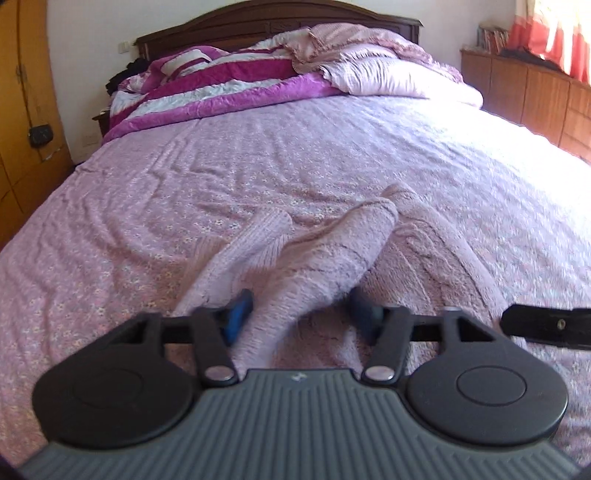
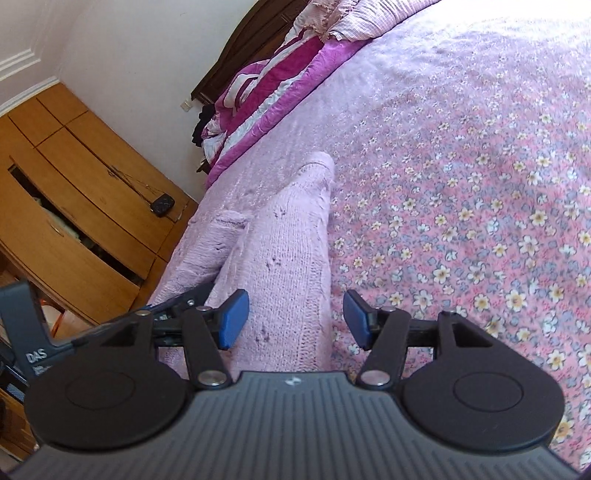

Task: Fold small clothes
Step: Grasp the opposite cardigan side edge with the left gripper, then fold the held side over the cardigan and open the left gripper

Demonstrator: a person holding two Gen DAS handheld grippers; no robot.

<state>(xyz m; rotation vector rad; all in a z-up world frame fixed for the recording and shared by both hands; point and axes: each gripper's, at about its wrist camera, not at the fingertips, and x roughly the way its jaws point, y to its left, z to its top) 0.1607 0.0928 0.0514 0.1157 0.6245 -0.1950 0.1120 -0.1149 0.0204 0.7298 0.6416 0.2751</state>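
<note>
A small pale pink knitted sweater [image 1: 306, 266] lies on the floral bedsheet [image 1: 258, 147]. In the left wrist view one knitted fold runs between the blue fingers [image 1: 236, 314] of my left gripper [image 1: 301, 314], whose jaws stand wide apart around it. A sleeve [image 1: 255, 236] lies to its left. In the right wrist view the sweater [image 2: 288, 258] stretches away between the blue pads [image 2: 232, 317] of my right gripper [image 2: 295, 319], which is open too. The other gripper shows at the left edge [image 2: 177, 306].
A striped magenta quilt [image 1: 207, 92] and pink pillows [image 1: 373, 70] lie by the dark headboard [image 1: 258, 18]. A wooden wardrobe [image 2: 74, 206] stands left of the bed. A low wooden cabinet [image 1: 528, 88] and a curtain are at the right.
</note>
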